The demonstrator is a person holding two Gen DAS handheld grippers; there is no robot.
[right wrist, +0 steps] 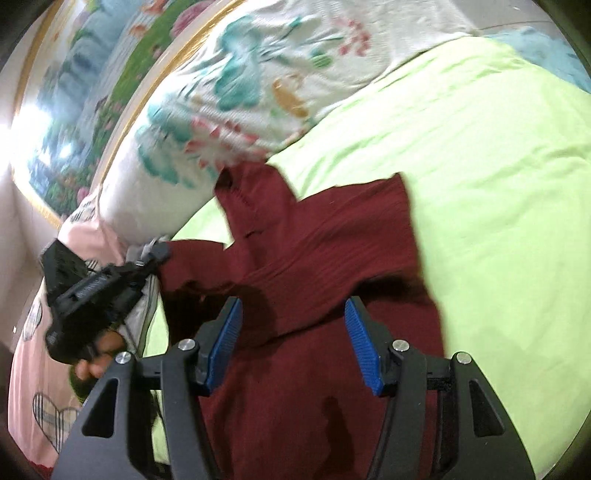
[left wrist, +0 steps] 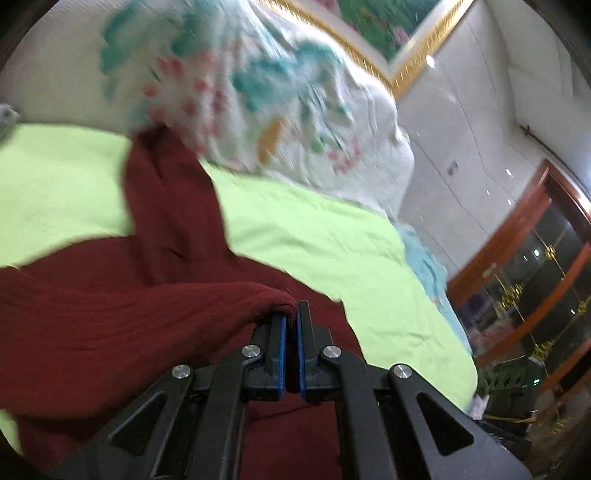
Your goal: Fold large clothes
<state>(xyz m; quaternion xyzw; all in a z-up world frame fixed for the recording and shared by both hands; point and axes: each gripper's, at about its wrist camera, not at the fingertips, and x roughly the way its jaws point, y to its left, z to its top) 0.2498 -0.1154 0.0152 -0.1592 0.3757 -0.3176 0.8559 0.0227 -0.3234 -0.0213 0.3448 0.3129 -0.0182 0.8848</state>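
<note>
A dark red knit sweater (left wrist: 110, 314) lies on a lime green bed sheet (left wrist: 314, 236). My left gripper (left wrist: 291, 314) is shut on a fold of the sweater's edge and lifts it. In the right wrist view the sweater (right wrist: 314, 258) spreads over the sheet (right wrist: 498, 184), one sleeve pointing toward the pillow. My right gripper (right wrist: 293, 314) is open just above the sweater's body, with nothing between its blue pads. The left gripper (right wrist: 162, 254) shows at the left of that view, shut on the sweater's left edge.
A white floral pillow (left wrist: 280, 103) lies at the head of the bed. A gold-framed picture (left wrist: 384, 29) hangs above it. A wood and glass cabinet (left wrist: 535, 288) stands at the right. A pink quilt (right wrist: 40, 369) lies at the bed's left edge.
</note>
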